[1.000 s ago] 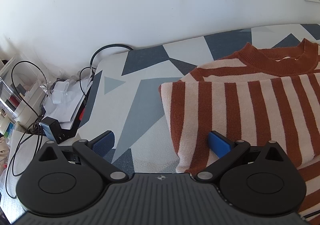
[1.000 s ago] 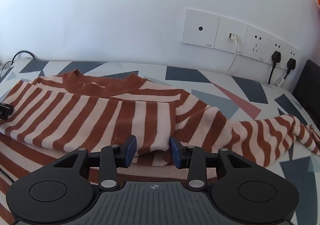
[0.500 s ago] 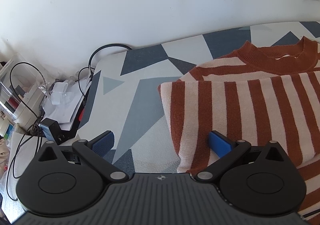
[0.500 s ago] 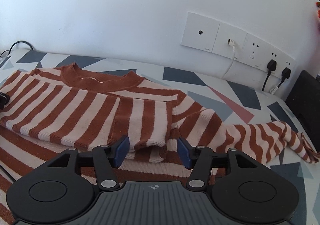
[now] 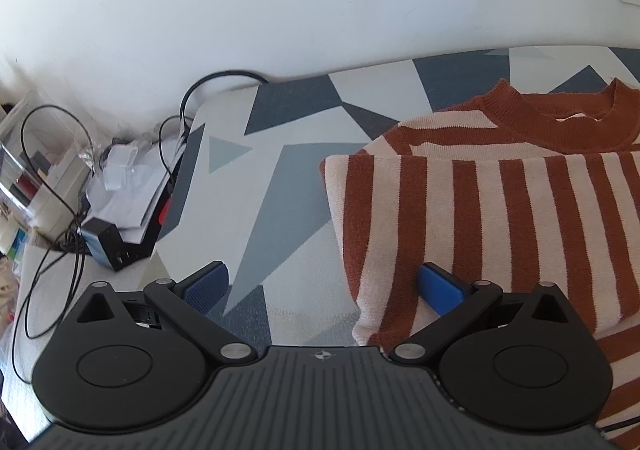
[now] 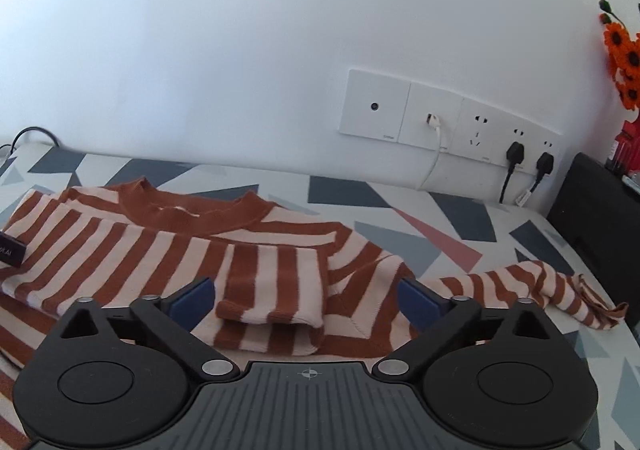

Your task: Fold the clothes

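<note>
A rust-and-cream striped sweater (image 6: 168,250) lies on the patterned table, collar (image 6: 192,210) toward the wall. One sleeve is folded across its body, the cuff (image 6: 272,314) lying free. The other sleeve (image 6: 528,286) stretches out to the right. My right gripper (image 6: 306,296) is open, its jaws on either side of the folded cuff without holding it. In the left wrist view the sweater's folded left edge (image 5: 460,218) lies on the table. My left gripper (image 5: 324,284) is open wide, its right finger (image 5: 440,288) resting on the sweater.
The table (image 5: 280,178) has a grey, white and blue triangle pattern. Cables, papers and a black adapter (image 5: 108,246) lie off its left end. Wall sockets with plugs (image 6: 516,150) sit behind; a black box (image 6: 596,218) stands at the right edge.
My right gripper opened from nearly shut around the folded cuff and let it go. It also pulled back a little. My left gripper stayed open and almost still.
</note>
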Demonstrator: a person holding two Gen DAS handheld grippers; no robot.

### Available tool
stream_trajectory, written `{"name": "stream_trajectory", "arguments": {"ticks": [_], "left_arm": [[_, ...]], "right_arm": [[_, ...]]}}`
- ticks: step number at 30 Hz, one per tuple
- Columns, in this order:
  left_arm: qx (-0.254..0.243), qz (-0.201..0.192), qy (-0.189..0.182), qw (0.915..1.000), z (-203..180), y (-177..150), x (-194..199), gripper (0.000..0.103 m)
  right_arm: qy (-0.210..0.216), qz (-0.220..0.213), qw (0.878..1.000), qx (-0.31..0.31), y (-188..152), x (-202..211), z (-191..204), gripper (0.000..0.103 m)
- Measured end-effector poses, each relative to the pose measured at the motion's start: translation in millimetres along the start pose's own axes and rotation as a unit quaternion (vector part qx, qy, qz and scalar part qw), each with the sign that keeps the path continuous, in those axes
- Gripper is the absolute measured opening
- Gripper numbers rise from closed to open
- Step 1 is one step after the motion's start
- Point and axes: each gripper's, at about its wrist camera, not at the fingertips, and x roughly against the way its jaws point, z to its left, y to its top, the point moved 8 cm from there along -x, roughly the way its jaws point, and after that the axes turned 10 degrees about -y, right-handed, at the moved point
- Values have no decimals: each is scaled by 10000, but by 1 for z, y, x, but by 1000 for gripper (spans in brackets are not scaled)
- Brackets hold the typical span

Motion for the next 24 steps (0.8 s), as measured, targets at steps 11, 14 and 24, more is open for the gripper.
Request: {"name": "stream_trajectory", "arguments": {"ticks": [11, 14, 24], "left_arm": [[64, 105, -622, 9980, -2, -17, 37, 103], [116, 151, -843, 9963, -4, -23, 46, 103], [258, 378, -1399, 9891, -5, -53, 61, 103]], "right_arm": [[135, 211, 9991, 354, -13, 21, 18, 102], [133, 306, 9989, 321, -16, 27, 19, 102], [-30, 353, 9988, 350, -19, 56, 15, 102]]}}
